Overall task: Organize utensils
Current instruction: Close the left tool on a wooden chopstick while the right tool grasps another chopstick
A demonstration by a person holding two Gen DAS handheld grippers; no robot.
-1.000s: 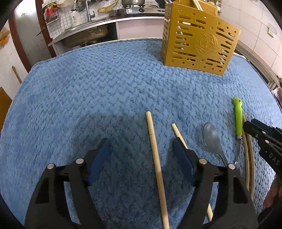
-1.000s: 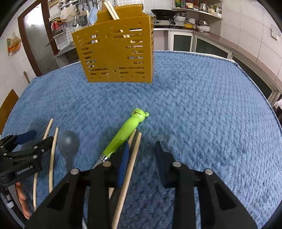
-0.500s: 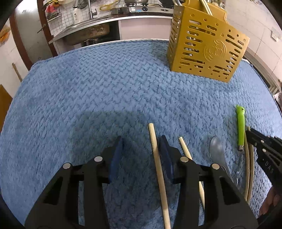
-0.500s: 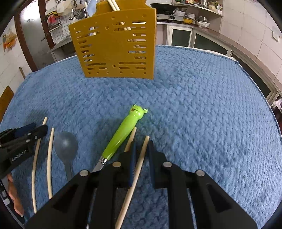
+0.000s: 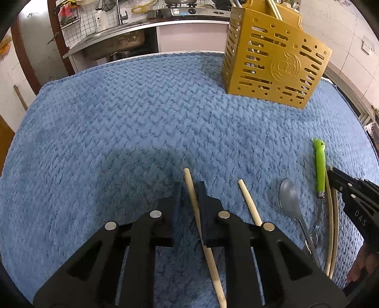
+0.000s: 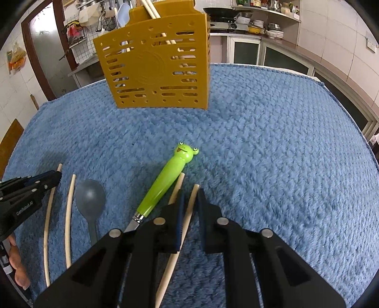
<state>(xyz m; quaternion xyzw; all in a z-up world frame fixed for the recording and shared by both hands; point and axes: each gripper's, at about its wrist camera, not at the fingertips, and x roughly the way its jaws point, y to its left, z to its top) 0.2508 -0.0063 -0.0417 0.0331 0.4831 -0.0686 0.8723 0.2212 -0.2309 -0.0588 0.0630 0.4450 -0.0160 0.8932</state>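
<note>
Now the left hand-held gripper (image 5: 189, 189), jaws just closing, is clamping one chopstick (image 5: 193, 189) lying on the blue-covered tabletop (image 5: 118, 132); the right hand-held gripper (image 6: 189, 196) is pinching another chopstick (image 6: 189, 208) (beside the frog-handled knife (image 6: 165, 182)). Each thin stick could be pivoting or slipping when lifted toward the yellow holder (image 6: 156, 68).

Home kitchen: steel sink (image 5: 113, 42) with tap, stove (image 6: 225, 24), dish shelves (image 6: 265, 16), tiled walls.

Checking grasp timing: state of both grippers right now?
Left gripper: has just been closing, now shut on a chopstick.
Right gripper: has just been closing, now shut on another chopstick.
</note>
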